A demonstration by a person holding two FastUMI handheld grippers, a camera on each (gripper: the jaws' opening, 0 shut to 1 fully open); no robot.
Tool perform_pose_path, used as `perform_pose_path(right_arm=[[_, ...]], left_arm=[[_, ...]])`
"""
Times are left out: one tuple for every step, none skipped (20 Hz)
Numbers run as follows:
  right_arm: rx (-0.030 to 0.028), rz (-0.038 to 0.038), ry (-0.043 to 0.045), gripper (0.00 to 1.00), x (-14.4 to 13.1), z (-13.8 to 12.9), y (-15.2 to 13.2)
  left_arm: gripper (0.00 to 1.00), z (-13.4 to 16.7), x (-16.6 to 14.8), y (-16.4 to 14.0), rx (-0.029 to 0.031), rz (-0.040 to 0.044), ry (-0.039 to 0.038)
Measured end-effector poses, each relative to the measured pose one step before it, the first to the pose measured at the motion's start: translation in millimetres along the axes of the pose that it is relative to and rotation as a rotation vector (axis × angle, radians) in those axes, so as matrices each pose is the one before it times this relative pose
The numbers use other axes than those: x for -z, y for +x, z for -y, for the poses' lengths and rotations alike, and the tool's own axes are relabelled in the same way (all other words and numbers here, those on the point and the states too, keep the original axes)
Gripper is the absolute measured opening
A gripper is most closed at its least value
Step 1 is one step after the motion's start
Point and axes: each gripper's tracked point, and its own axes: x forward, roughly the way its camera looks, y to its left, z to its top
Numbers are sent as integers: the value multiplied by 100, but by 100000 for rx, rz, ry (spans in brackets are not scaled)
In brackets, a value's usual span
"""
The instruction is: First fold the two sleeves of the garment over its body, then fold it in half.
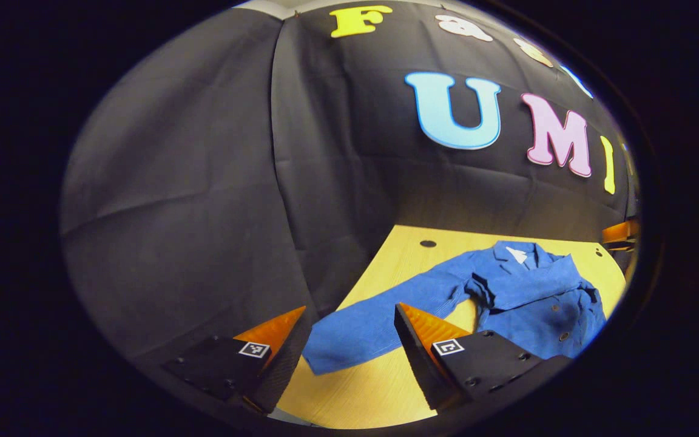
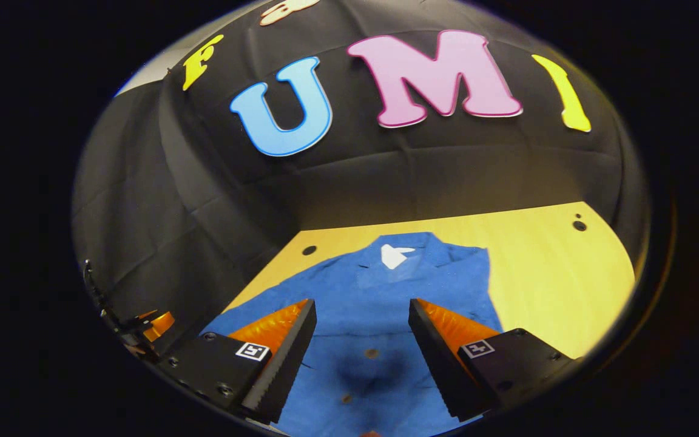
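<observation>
Left tongs [image 1: 349,340] and right tongs [image 2: 361,340] hang released, holding nothing, above the jacket [image 2: 374,291]. It lies on the tabletop [image 2: 543,267], collar toward the far edge. One sleeve [image 1: 380,315] lies outstretched; folding appears incomplete.

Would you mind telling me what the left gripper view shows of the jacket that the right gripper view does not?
The left gripper view shows one long sleeve stretched flat across the table, unfolded, reaching between the open fingers of the left gripper. The right gripper view looks straight down the jacket's front, with its buttons between the open fingers of the right gripper, and bare table beside it. Both show the blue jacket, its white neck label and the wooden table.
</observation>
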Motion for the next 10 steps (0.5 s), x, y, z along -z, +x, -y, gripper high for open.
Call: perform_pose_path(right_arm=[[2660,1433,1472,98,-196,1117,-957],[2652,1041,1645,98,-30,1212,-773],[2860,381,2297,97,237,1220,-581],[2473,-72,2640,98,232,1100,-741],[2083,39,2171,98,226,943,-521],[1755,-141,1182,98,325,906,-527],[1840,-326,165,97,355,781,-448],[1391,-54,-531,97,338,629,-627],[714,147,-709,97,145,344,-456],[319,-37,-507,98,197,111,-544]], left_arm=[[80,-245,1062,1013,-703,-4358,45],[80,-229,1244,1025,-955,-5092,130],[81,-3,1023,823,-311,-4895,-435],[82,7,542,778,63,-2957,-667],[82,-31,381,606,-63,-2231,-735],[82,8,867,736,410,-2157,-729],[82,38,414,577,114,-1483,-255],[82,83,504,719,-222,-1463,325],[83,13,262,464,-152,-1489,975],[83,55,404,481,-559,-1297,1061]])
